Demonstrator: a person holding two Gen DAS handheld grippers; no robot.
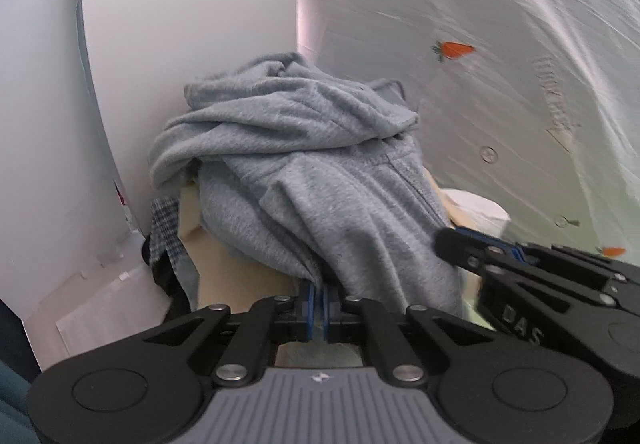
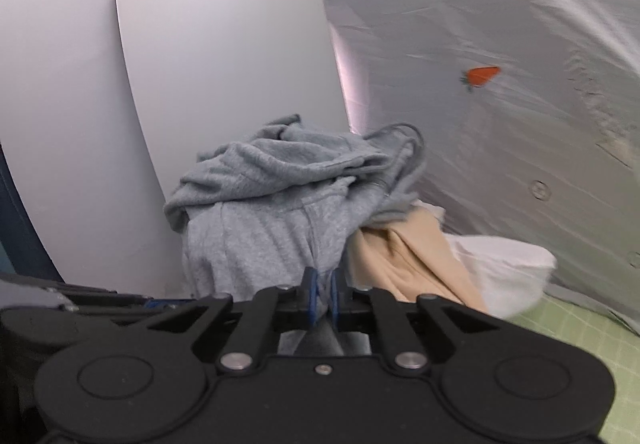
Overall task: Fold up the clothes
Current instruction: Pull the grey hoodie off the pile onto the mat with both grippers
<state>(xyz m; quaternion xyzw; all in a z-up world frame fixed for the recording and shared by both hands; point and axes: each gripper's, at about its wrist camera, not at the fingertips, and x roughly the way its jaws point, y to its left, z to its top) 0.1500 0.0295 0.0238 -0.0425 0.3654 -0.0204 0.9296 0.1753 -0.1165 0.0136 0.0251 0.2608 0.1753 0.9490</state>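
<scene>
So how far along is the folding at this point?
Nothing looks folded yet. Both the left gripper and right gripper are shut on the grey sweatshirt, which is bunched on the pile. The beige garment and white one lie crumpled, untouched.

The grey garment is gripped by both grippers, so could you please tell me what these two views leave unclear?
- Grey garment: bunched in both views, so its type and full shape are hidden.
- What supports the pile: covered by the cloth.
- Beige cloth: left view, mostly behind the garment.
- Right gripper: its fingers' pads are buried in fabric.
- White cloth: right view, blurred.
</scene>
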